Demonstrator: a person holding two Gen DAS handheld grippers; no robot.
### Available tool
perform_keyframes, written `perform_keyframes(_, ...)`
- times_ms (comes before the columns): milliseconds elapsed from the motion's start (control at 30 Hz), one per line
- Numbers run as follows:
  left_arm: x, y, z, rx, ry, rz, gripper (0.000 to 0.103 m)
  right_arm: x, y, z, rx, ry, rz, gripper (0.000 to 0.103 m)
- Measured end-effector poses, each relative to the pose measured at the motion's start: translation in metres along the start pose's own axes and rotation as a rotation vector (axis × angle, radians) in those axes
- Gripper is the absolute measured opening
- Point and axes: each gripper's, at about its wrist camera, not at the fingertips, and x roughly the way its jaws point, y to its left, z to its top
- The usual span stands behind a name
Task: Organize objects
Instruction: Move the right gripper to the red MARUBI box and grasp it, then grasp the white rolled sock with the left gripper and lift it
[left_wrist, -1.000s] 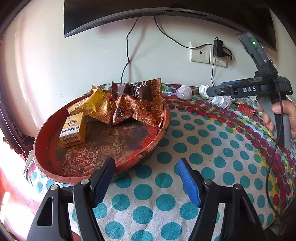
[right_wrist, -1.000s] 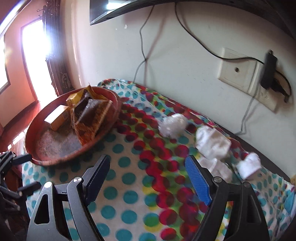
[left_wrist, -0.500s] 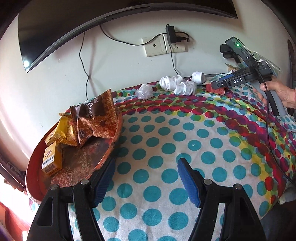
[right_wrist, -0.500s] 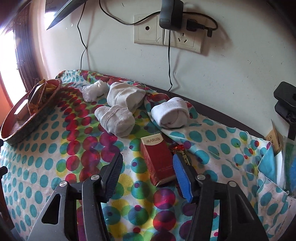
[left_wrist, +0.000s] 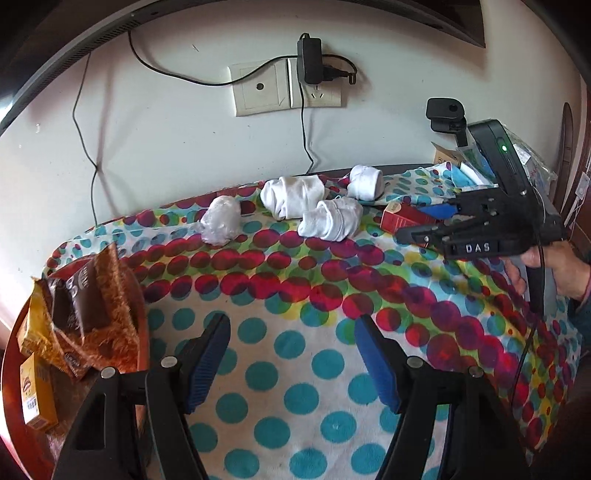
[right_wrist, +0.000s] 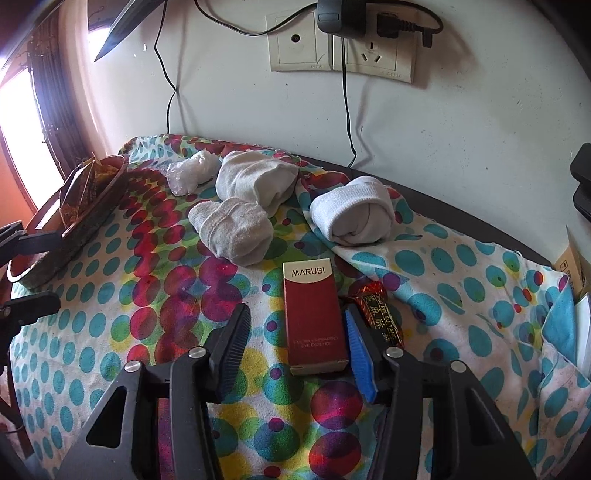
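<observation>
Fingers of the right gripper (right_wrist: 295, 343) are closing around the red MARUBI box (right_wrist: 316, 319), which lies flat on the dotted cloth (right_wrist: 110, 295) between them; the blue pad at 3 o'clock of the box sits just beside its long edge, while a gap shows between the box and the black finger at 9 o'clock. A red-and-gold candy wrapper (right_wrist: 378, 314) lies just beyond the blue pad, at the box's 3 o'clock.

At the box's 11 o'clock rests a rolled white sock (right_wrist: 232, 236); a second sock bundle (right_wrist: 258, 181) sits farther along at 12 o'clock, touching the first. A third roll (right_wrist: 352, 218) lies at the box's 1 o'clock. A crumpled clear plastic ball (right_wrist: 190, 173) lies at 10 o'clock of the bundles, near the wall.

Far at 9 o'clock stands the red round tray (right_wrist: 92, 218), holding brown snack wrappers (left_wrist: 92, 306) and a small yellow carton (left_wrist: 35, 395).

Over bare cloth the left gripper (left_wrist: 291, 360) hovers with its fingers wide apart and nothing between them. From its view, the right gripper appears at 2 o'clock, held by a person's hand (left_wrist: 554, 273). On the wall at 12 o'clock is a socket plate (left_wrist: 288, 86) with a black charger (left_wrist: 309, 61) plugged in.
</observation>
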Motion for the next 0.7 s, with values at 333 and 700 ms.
perform_keyframes(333,0.066,-0.016,0.047,-0.014,0.057,-0.078,0.072,-0.002,-0.002,-0.009,0.059,0.018,-0.016,0.028)
perform_keyframes(700,0.112,-0.028,0.071,-0.052,0.106,-0.082,0.072,-0.004,0.006,-0.016,0.054,0.023,-0.014,0.029)
